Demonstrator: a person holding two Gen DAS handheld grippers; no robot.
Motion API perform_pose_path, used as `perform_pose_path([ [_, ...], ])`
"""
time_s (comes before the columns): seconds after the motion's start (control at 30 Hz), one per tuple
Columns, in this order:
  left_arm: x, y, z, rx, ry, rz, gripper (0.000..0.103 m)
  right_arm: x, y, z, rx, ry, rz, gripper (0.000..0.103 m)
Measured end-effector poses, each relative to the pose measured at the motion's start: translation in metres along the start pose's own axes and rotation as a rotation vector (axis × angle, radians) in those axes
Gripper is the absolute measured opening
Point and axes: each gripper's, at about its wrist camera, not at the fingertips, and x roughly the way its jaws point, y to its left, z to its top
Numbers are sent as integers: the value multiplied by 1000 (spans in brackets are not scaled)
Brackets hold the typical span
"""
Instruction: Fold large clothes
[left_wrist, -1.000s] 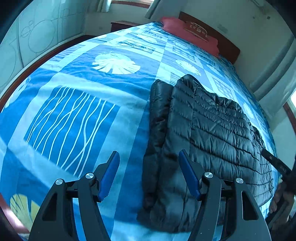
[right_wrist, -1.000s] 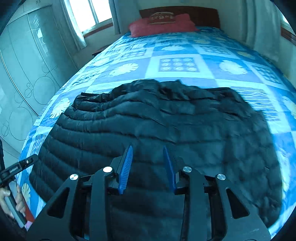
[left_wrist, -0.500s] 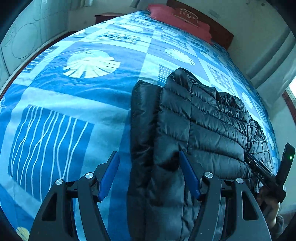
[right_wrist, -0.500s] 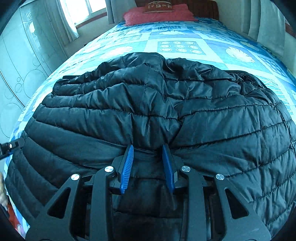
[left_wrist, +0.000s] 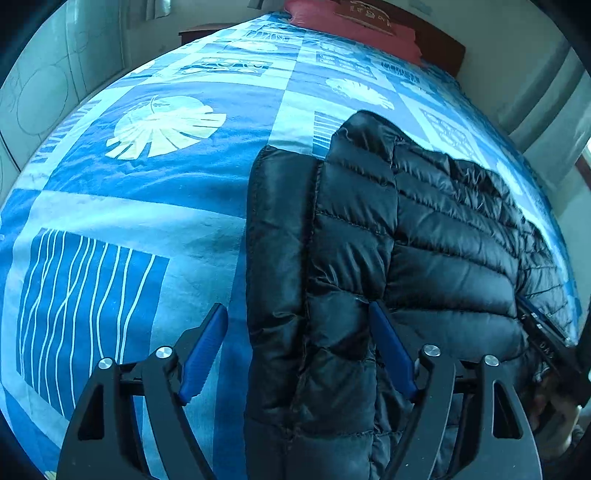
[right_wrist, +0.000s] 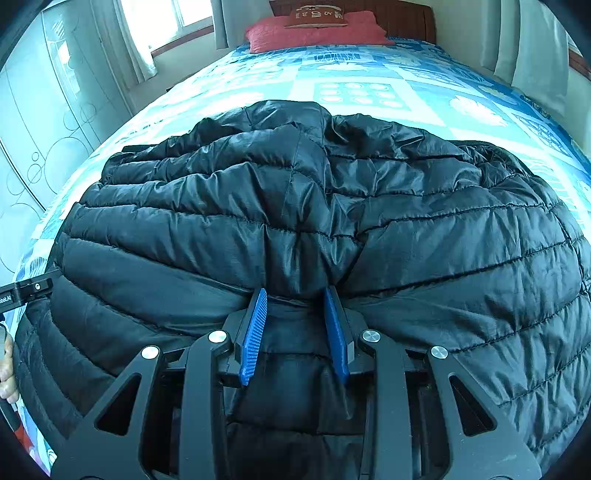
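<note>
Left gripper has shifted over jacket edge, jaws just opened wider, straddling it unclamped; right gripper clamped on a jacket fold

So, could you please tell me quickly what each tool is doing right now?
Left tool: open, just widened, straddling the jacket edge.
Right tool: shut on the jacket.

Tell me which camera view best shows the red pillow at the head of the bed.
The right wrist view: the red pillow lies nearly whole at top centre, with a brown cushion on it. The left wrist view catches it cropped by the top edge and slanted.
</note>
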Motion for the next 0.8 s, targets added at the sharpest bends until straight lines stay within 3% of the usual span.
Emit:
perform_pose_path([
  [0.3,5,-14,4,44,5,63,79,0,0,-1,-4,-4,-5,32],
  [0.5,23,-8,4,35,22,12,79,-1,0,0,0,-5,-2,32],
  [0.6,22,-13,1,51,5,-4,63,-1,1,0,1,-9,-3,32],
  [0.67,17,-23,-2,81,-7,-2,42,-2,0,1,-1,-10,-4,32],
  [0.8,5,-43,-3,112,-10,42,23,-3,1,1,-2,-11,-4,32],
])
